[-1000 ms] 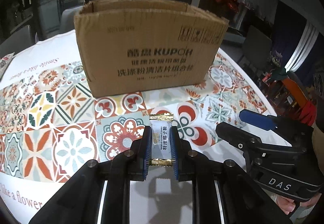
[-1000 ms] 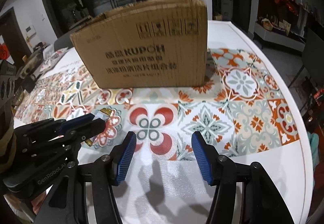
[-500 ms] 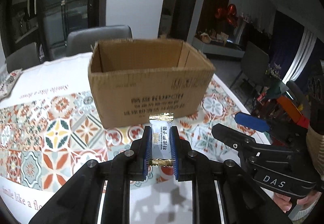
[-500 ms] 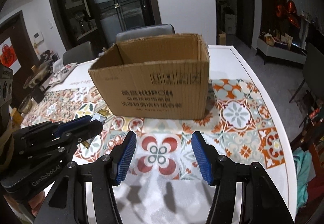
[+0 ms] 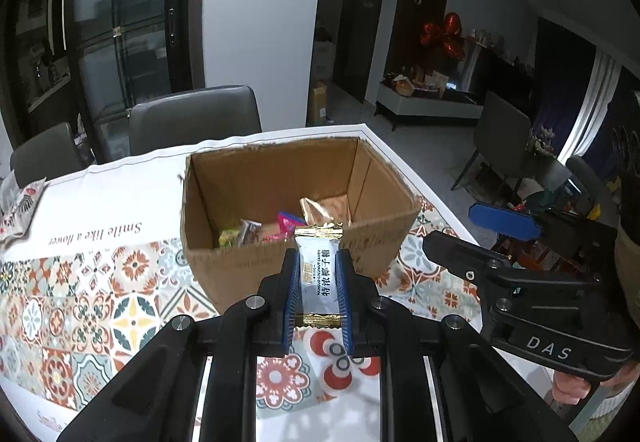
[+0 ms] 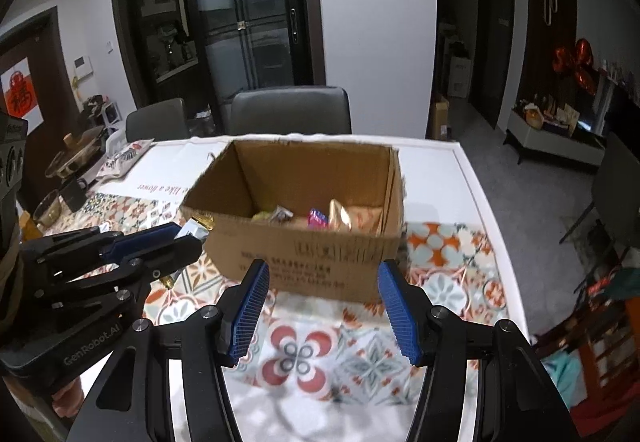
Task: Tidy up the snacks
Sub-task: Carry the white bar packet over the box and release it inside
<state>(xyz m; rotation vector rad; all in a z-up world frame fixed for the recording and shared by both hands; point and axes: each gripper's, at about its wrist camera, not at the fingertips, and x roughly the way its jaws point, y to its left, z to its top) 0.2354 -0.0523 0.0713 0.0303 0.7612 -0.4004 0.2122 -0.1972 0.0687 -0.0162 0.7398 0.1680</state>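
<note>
Your left gripper (image 5: 318, 296) has its blue pads pinching a white candy wrapper (image 5: 319, 274) with gold crimped ends, gripped by its two long sides so one gold end sticks out past the fingertips toward the far side. The candy hangs above the table, in front of the near wall of an open cardboard box (image 5: 304, 258), with its far gold end overlapping the box's near rim in the left wrist view. Inside the box you can see several snack packets (image 5: 280, 228): a yellow-green one at the left, a pink one in the middle and a pale orange-patterned bag toward the right. Your right gripper (image 6: 326, 306) has its jaws spread apart with nothing between them, and through the gap you see the box's printed near wall and the patterned tablecloth (image 6: 304, 350). The box stands on that cloth, on a white table (image 6: 432, 162) with grey chairs (image 6: 290, 110) at the far side. In the right wrist view your left gripper shows at the near left, just left of the box's near corner.
</note>
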